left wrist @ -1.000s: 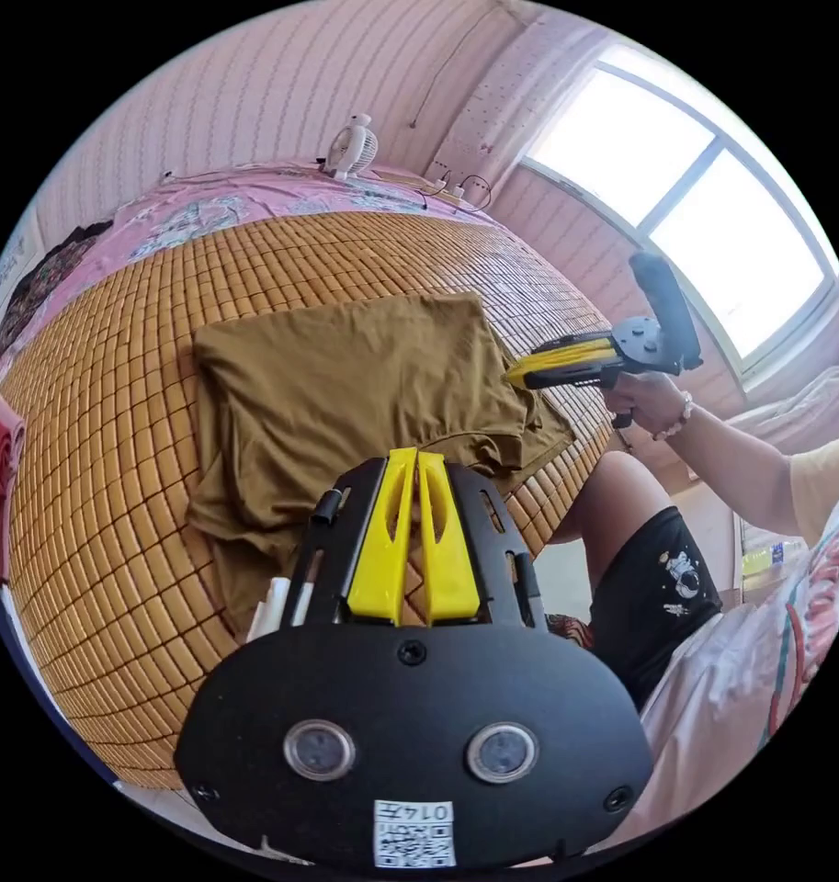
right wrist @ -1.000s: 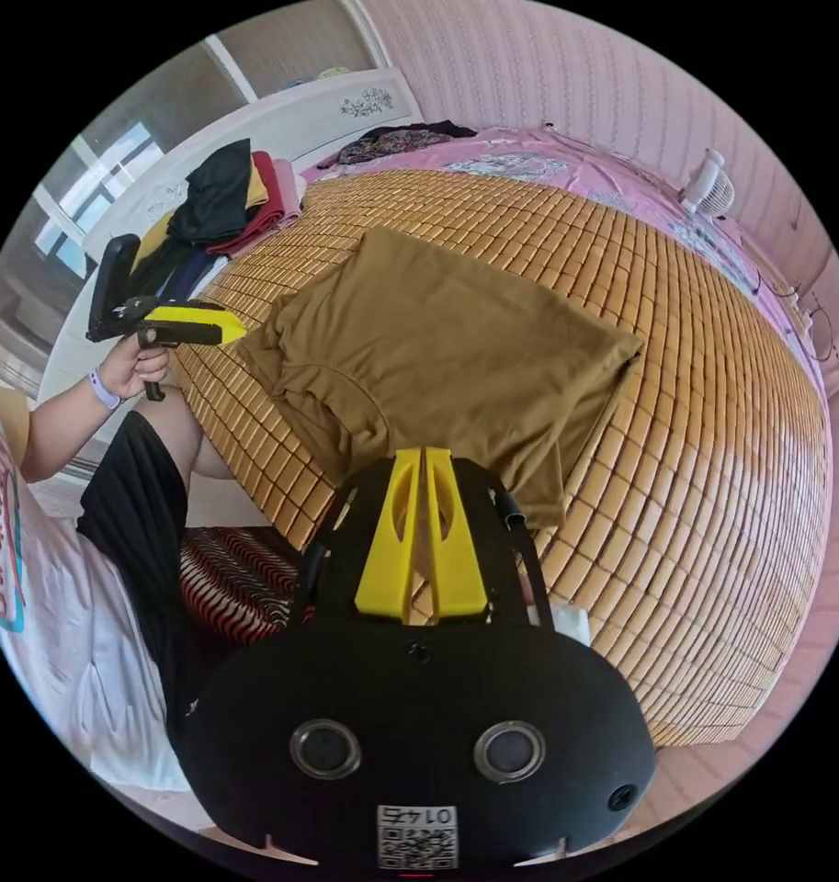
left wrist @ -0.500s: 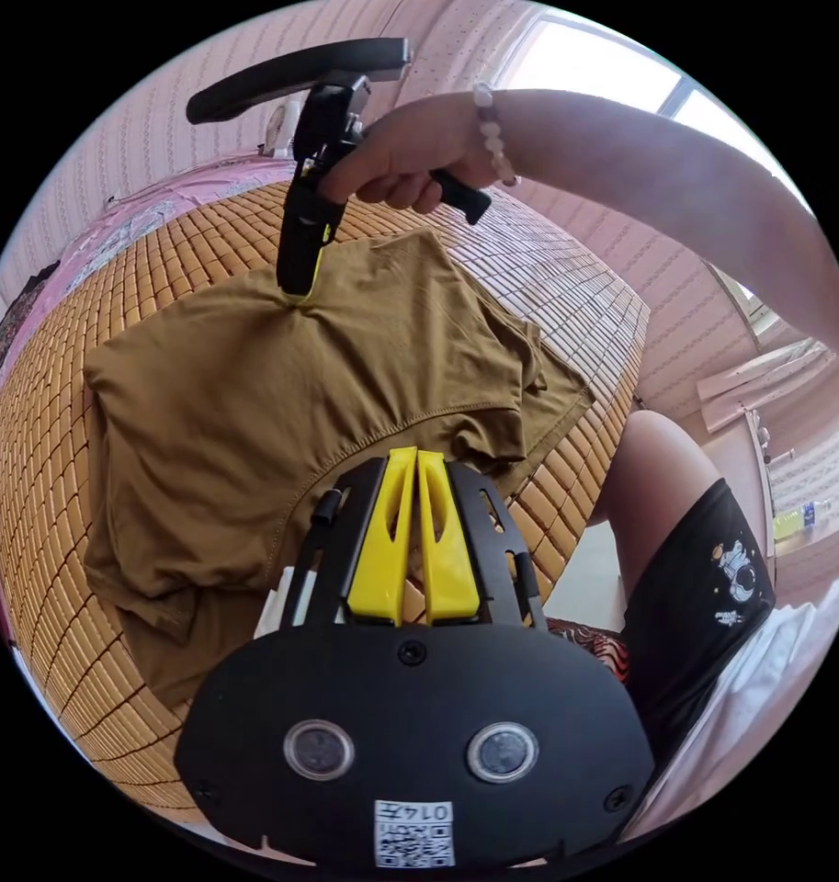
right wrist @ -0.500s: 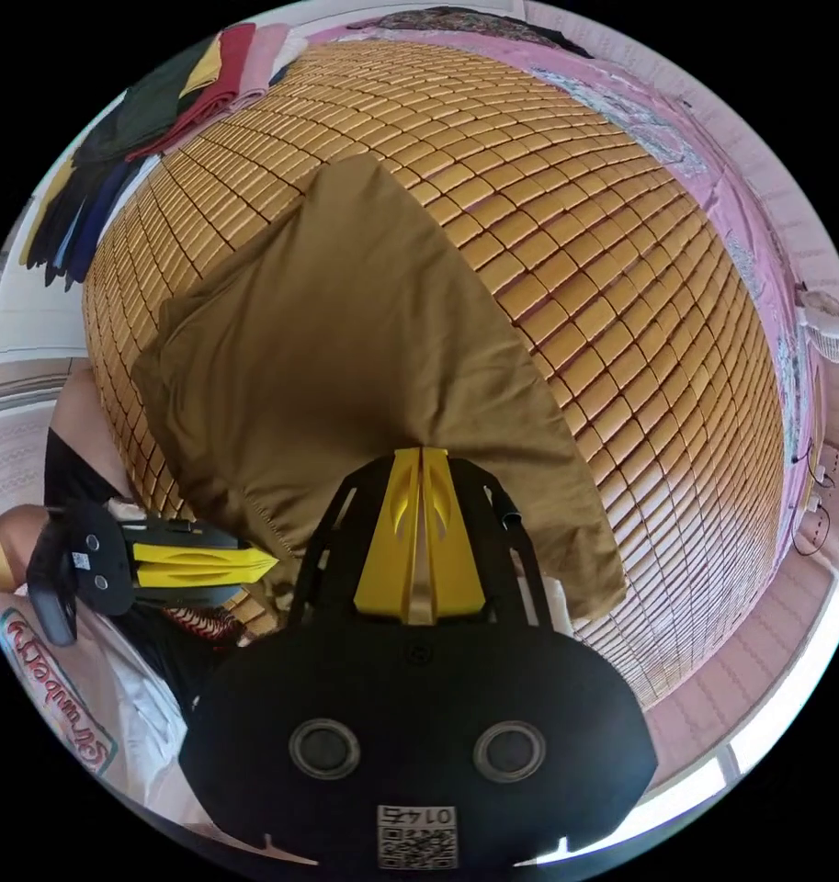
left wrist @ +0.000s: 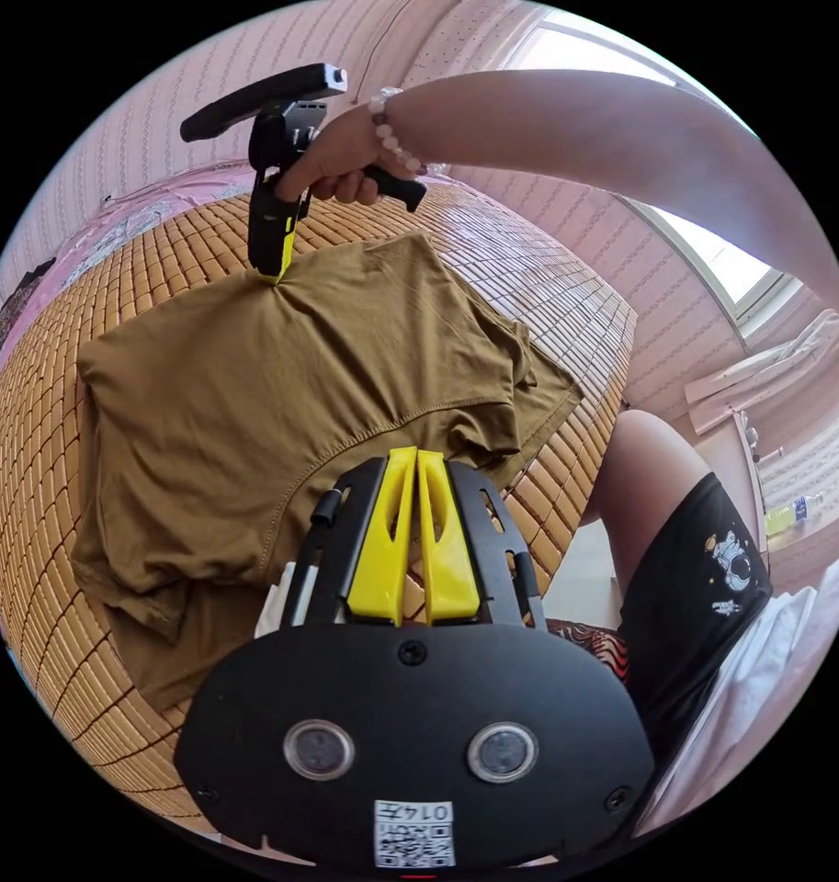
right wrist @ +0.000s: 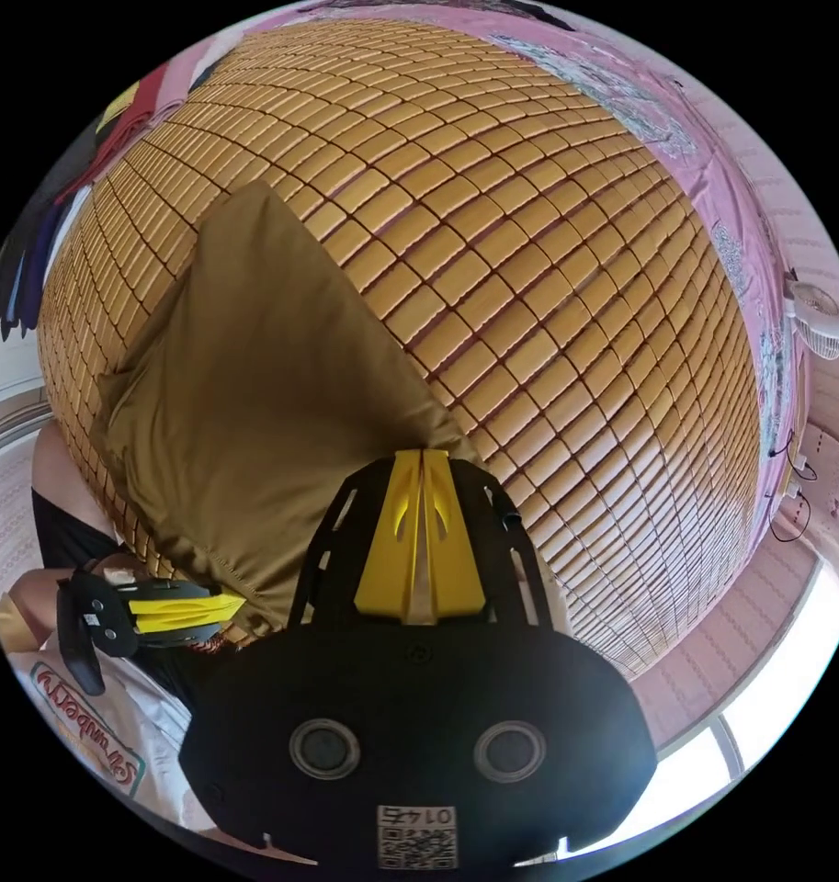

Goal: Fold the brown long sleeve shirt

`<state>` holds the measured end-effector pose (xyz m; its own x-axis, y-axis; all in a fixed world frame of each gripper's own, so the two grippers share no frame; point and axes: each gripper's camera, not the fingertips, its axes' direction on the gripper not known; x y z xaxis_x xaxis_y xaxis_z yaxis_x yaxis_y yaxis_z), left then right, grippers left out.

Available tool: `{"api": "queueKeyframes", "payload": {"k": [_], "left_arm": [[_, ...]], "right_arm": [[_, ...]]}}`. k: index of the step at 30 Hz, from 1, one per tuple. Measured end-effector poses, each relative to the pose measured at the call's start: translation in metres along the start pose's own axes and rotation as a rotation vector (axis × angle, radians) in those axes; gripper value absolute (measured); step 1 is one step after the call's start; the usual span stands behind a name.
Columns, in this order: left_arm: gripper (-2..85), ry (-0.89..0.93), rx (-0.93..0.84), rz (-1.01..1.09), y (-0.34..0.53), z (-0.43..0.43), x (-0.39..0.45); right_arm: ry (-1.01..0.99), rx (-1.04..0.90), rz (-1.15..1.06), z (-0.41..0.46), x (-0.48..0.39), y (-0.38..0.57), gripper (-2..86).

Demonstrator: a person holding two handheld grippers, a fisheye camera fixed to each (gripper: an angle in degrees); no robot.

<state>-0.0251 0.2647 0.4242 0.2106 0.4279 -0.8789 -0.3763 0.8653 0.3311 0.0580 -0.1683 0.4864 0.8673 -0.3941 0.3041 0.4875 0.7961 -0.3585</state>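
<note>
One folded brown shirt (left wrist: 281, 404) on bamboo mat (right wrist: 548, 276)

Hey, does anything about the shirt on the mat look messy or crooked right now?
Yes. The brown shirt is unevenly folded: layers at its near edge stick out past the top fold, which is wrinkled. The right claw touches its far edge.

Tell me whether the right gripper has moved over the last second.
Yes. The right gripper went from beside the bamboo mat's near edge to the brown shirt's far edge.
</note>
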Motion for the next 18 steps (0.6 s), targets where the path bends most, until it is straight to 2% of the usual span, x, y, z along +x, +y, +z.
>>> {"api": "queueKeyframes", "payload": {"k": [5,9,13,16,18], "left_arm": [[-0.8,0.04,0.066,0.052,0.019,-0.013,0.014],[0.0,0.055,0.162,0.111,0.032,-0.026,0.032],[6.4,0.083,0.271,0.184,0.034,-0.026,0.058],[11.6,0.078,0.265,0.235,0.026,-0.014,0.081],[14.7,0.045,0.246,0.247,0.02,-0.004,0.095]], "right_arm": [[-0.125,0.212,0.052,0.002,0.013,0.067,-0.9],[-0.22,0.424,0.184,0.017,0.017,0.192,-0.6],[-0.255,0.461,0.45,0.064,0.018,0.318,3.4],[-0.32,0.427,0.583,0.102,0.012,0.378,9.0],[-0.328,0.393,0.626,0.123,0.007,0.399,9.2]]}}
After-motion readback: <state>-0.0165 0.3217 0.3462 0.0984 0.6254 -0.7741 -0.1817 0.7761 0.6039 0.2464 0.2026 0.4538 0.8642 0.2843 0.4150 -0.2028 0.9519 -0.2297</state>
